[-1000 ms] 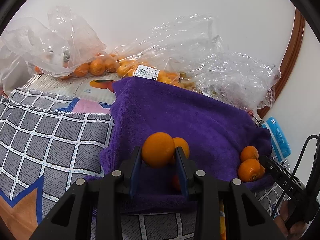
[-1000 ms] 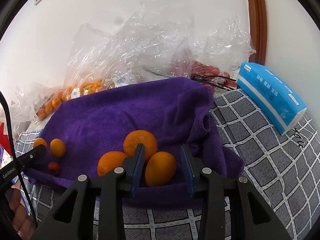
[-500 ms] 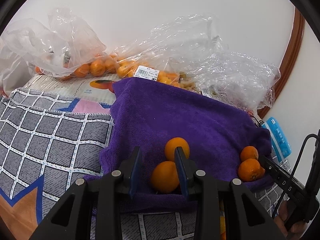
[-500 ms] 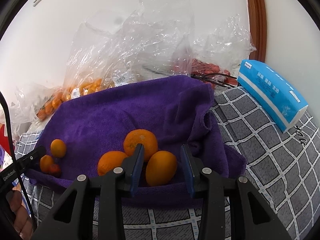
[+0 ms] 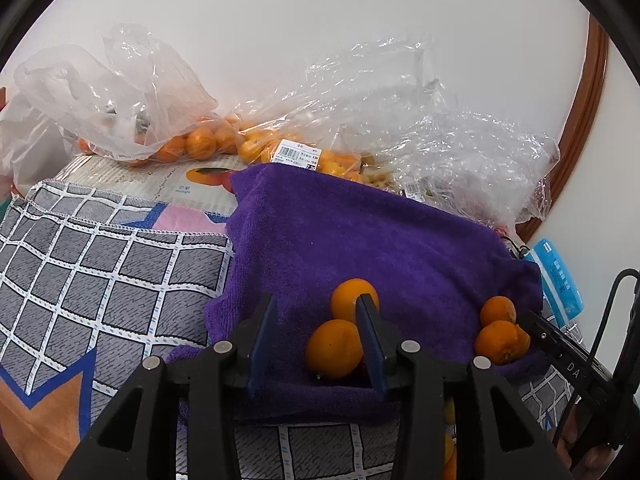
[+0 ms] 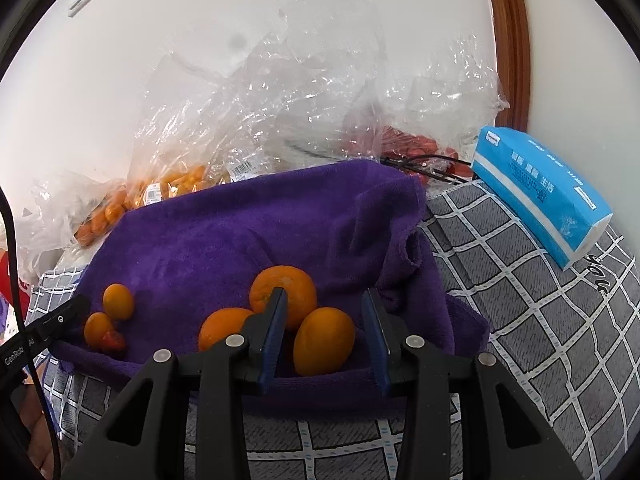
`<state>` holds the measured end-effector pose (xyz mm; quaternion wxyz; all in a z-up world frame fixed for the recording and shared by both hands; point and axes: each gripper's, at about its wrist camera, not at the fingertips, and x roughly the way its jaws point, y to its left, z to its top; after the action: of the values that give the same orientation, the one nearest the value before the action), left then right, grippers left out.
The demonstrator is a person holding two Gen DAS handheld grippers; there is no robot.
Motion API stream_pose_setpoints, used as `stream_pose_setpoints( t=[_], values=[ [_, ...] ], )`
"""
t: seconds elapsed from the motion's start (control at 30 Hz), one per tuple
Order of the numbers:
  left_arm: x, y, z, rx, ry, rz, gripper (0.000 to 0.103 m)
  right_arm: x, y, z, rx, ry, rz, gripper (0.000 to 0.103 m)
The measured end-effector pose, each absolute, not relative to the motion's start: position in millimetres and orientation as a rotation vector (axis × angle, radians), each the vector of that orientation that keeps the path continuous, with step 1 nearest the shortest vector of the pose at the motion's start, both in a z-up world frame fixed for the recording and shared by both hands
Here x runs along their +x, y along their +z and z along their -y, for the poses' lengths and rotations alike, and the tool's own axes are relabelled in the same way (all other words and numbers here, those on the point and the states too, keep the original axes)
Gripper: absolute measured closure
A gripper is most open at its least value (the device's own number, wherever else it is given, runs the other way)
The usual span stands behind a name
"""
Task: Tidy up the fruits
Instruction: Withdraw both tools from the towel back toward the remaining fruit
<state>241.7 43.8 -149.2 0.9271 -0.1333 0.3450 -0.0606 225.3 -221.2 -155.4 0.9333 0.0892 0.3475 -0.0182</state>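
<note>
A purple towel (image 5: 360, 232) lies on the checked cloth, also in the right wrist view (image 6: 224, 240). My left gripper (image 5: 316, 304) is open; an orange (image 5: 334, 348) rests on the towel between its fingers, against the right one, with a second orange (image 5: 352, 298) behind it. Two more oranges (image 5: 500, 332) lie at the towel's right end. My right gripper (image 6: 324, 296) is open over an orange (image 6: 324, 340) lying between its fingers; two oranges (image 6: 284, 294) sit beside it. Two small oranges (image 6: 118, 300) and a red fruit (image 6: 112, 340) lie at the left.
Clear plastic bags of oranges (image 5: 192, 140) and other fruit (image 6: 192, 176) stand against the white wall behind the towel. A blue tissue pack (image 6: 540, 192) lies at the right on the grey checked cloth (image 5: 100, 272). A brown wooden frame (image 6: 508, 40) runs up the wall.
My left gripper held an orange raised a second ago; it came down, opened and the orange now rests on the towel. The right gripper has hardly moved.
</note>
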Motion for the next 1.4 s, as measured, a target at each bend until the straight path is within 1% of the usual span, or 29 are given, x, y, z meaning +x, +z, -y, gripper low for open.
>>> stream_pose_setpoints(
  t=[0.17, 0.4, 0.6, 0.77, 0.8, 0.87, 1.17, 1.4],
  values=[
    [238, -146, -42, -0.271, -0.131, -0.697, 0.059, 219, -149, 214, 0.143, -0.037, -0.682, 0.064],
    [232, -139, -36, -0.218, -0.124, -0.672, 0.059, 207, -134, 204, 0.106, -0.055, -0.671, 0.064],
    [226, -122, -37, -0.218, -0.134, -0.664, 0.059, 187, -113, 203, 0.15, -0.028, -0.686, 0.064],
    [199, -109, -37, -0.22, -0.156, -0.655, 0.058, 166, -105, 199, 0.172, 0.01, -0.699, 0.064],
    [193, -108, -37, -0.212, -0.154, -0.651, 0.056, 161, -105, 196, 0.165, 0.022, -0.705, 0.064],
    [178, -108, -38, -0.198, -0.161, -0.656, 0.054, 153, -107, 189, 0.156, 0.03, -0.705, 0.064],
    [135, -128, -56, -0.122, -0.08, -0.685, 0.054, 132, -138, 154, 0.133, 0.12, -0.803, 0.064],
    [134, -139, -74, -0.16, -0.082, -0.683, 0.054, 134, -155, 130, 0.118, 0.148, -0.851, 0.064]
  ],
)
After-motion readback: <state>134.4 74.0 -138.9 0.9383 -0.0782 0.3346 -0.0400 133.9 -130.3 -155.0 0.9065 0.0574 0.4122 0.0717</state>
